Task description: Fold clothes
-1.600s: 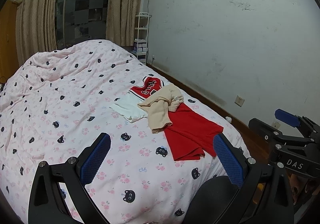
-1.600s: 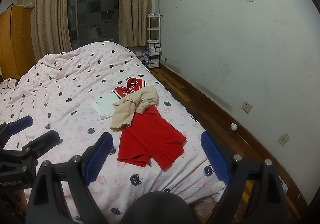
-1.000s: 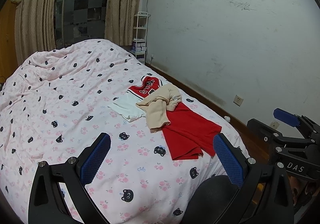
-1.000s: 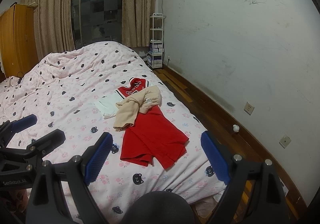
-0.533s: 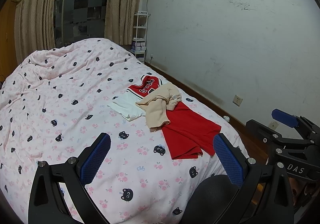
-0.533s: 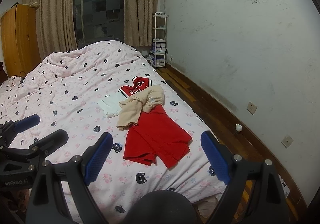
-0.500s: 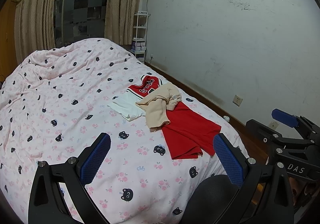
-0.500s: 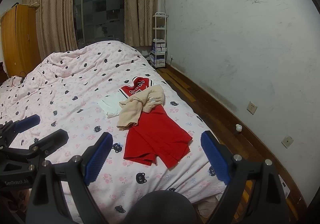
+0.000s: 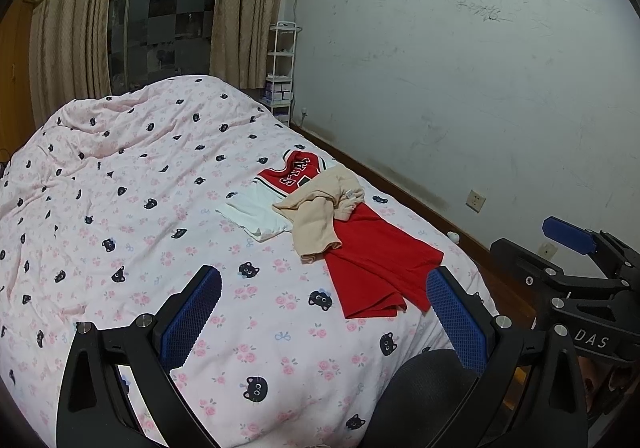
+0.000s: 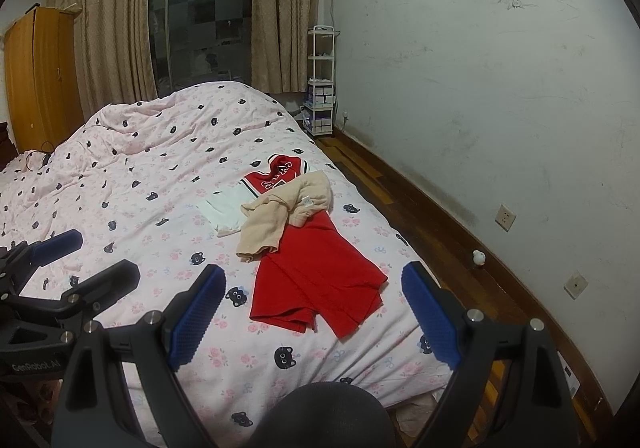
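Observation:
A heap of clothes lies near the bed's right edge: a red garment (image 9: 380, 260) (image 10: 320, 280) spread flat, a crumpled beige top (image 9: 320, 216) (image 10: 280, 212) across it, a red lettered jersey (image 9: 294, 176) (image 10: 276, 176) behind, and a white piece (image 9: 252, 212) (image 10: 224, 212) to the left. My left gripper (image 9: 324, 304) is open, held above the bed short of the clothes. My right gripper (image 10: 314, 300) is open too, hovering just in front of the red garment. Each gripper shows at the edge of the other's view, the right gripper (image 9: 580, 248) and the left gripper (image 10: 72, 260).
The pink quilt with black cat faces (image 9: 140, 208) (image 10: 160, 168) covers the bed. A white wall (image 9: 460, 88) and a strip of wooden floor (image 10: 440, 240) run along the right. A white shelf rack (image 10: 320, 80), curtains (image 10: 112, 20) and a wooden wardrobe (image 10: 40, 76) stand at the back.
Both grippers have drifted slightly back and to the left, so the clothes sit a little further right in the right wrist view. The clothes have not moved and the jaws stay open.

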